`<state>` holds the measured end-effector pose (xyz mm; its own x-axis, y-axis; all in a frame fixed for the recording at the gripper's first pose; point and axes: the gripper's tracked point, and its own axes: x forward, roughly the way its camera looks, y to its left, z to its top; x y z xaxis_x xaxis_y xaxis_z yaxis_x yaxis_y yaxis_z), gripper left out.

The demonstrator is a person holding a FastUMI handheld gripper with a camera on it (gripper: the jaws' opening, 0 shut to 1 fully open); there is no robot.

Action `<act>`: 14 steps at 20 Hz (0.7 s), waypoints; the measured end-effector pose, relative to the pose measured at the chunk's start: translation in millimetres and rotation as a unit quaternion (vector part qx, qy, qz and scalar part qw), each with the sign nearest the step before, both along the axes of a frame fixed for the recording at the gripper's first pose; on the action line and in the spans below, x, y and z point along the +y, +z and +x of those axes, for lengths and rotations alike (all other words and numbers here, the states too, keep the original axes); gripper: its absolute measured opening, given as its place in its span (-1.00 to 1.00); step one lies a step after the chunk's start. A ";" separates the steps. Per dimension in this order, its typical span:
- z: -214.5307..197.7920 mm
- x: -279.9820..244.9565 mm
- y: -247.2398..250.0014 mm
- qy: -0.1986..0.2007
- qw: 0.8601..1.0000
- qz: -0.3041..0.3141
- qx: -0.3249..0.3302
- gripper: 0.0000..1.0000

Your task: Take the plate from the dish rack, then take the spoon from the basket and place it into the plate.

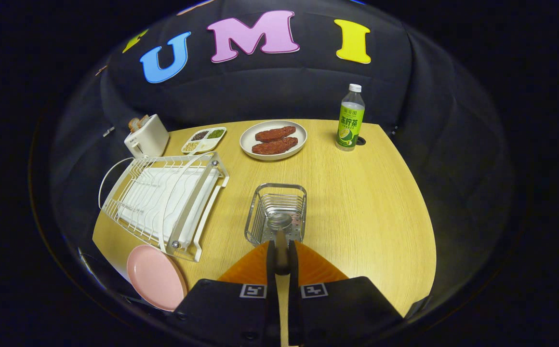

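Pink plate [156, 276] already off the dish rack [164, 202], flat on the table [366, 202] at the rack's near corner, left of the fingers. Step in hand: spoon pickup. Gripper [282, 260] holds the spoon [280, 231], jaws narrow, clamped on its handle. Spoon's long axis runs straight ahead along the fingers, bowl end forward over the wire basket [275, 212], handle back between the jaws. Next move, as I judge it: lift clear of the basket rim, swing left, lay spoon onto plate.
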<state>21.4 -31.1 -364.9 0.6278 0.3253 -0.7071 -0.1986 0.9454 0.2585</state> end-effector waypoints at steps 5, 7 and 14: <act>-1.3 -2.8 28.3 -0.008 1.000 0.000 -0.025 -0.78; 2.4 -4.6 41.6 -0.014 0.999 -0.004 -0.041 -0.79; 22.0 -14.4 103.8 -0.053 0.994 0.005 -0.092 -0.78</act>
<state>43.4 -45.5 -261.1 0.7779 0.2561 -0.5739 -0.1420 0.9612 0.2365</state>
